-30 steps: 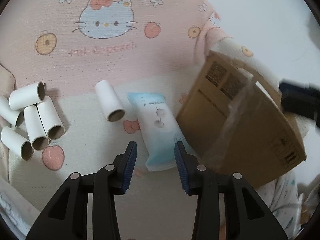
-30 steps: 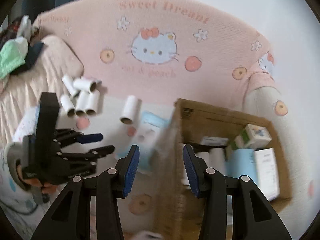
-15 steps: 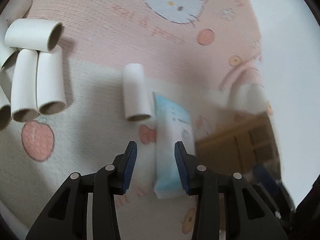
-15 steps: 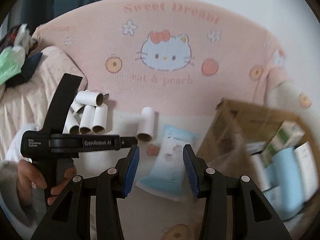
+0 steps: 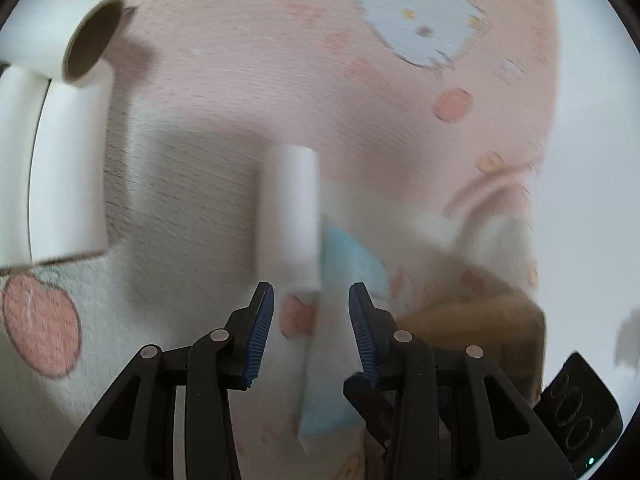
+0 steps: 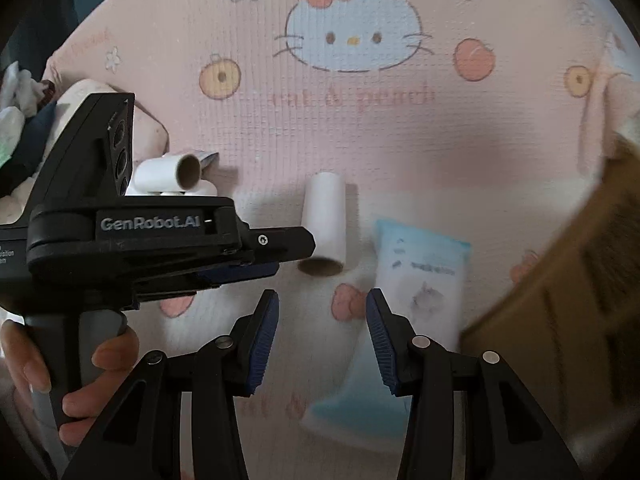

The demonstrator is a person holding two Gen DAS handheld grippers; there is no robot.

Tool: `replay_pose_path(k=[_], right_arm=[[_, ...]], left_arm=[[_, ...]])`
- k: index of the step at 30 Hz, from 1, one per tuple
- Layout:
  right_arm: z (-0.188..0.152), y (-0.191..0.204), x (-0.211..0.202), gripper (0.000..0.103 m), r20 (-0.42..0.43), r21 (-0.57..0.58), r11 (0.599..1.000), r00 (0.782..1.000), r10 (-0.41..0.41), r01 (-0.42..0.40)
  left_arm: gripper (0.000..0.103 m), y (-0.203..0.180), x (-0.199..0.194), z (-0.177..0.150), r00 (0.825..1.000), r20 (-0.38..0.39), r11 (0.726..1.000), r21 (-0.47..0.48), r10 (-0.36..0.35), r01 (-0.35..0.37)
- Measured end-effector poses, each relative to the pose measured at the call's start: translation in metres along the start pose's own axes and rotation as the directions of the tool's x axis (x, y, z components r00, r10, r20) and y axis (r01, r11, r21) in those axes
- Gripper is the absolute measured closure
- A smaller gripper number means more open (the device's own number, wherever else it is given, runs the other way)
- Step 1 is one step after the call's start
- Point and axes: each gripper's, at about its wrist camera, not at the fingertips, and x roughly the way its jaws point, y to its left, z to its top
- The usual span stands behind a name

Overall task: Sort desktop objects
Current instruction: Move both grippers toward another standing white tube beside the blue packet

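A lone white cardboard tube [image 5: 290,216] lies on the pink cat-print blanket [image 5: 248,60], its near end right at the tips of my left gripper [image 5: 311,320]. The jaws are closing a little; neither pad touches anything. A light blue tissue pack [image 5: 352,276] lies just right of the tube and runs under the jaws. In the right wrist view my right gripper [image 6: 322,320] hangs open and empty above the blanket, short of the tube [image 6: 323,224] and the pack [image 6: 420,280]. The left gripper [image 6: 296,252] reaches in from the left, held by a hand [image 6: 100,360].
Several more white tubes [image 5: 68,168] lie bunched at the left, also visible behind the left gripper as tubes [image 6: 168,172]. An open cardboard box [image 6: 560,300] stands at the right, blurred in the left wrist view too [image 5: 480,328]. Clothes are piled at the far left [image 6: 16,132].
My left gripper has rolled and come down close to the lone tube. My right gripper has sunk and shifted left, so the box now sits at the right edge.
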Motion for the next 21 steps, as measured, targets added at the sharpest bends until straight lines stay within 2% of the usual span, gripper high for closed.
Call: replay_pose_path(k=[5, 14, 16, 21], right_arm=[[0.014, -0.005, 0.028, 0.061, -0.038, 0.017, 1.0, 0.999, 0.026, -0.025], [0.023, -0.012, 0.059, 0.061, -0.082, 0.02, 0.999, 0.995, 0.048, -0.046], [0.024, -0.015, 0.066, 0.061, -0.099, 0.037, 0.998, 0.994, 0.045, -0.041], [0.025, -0.022, 0.08, 0.061, -0.14, 0.078, 0.992, 0.984, 0.106, -0.096]], left_arm=[[0.061, 0.016, 0.017, 0.011, 0.996, -0.046, 0.989, -0.132, -0.078, 0.071], [0.061, 0.015, 0.02, 0.016, 0.999, -0.044, 0.993, -0.114, -0.022, 0.017], [0.061, 0.017, 0.023, 0.017, 0.998, -0.049, 0.991, -0.129, -0.036, 0.029], [0.061, 0.023, 0.026, 0.019, 0.997, -0.056, 0.986, -0.163, -0.044, 0.035]])
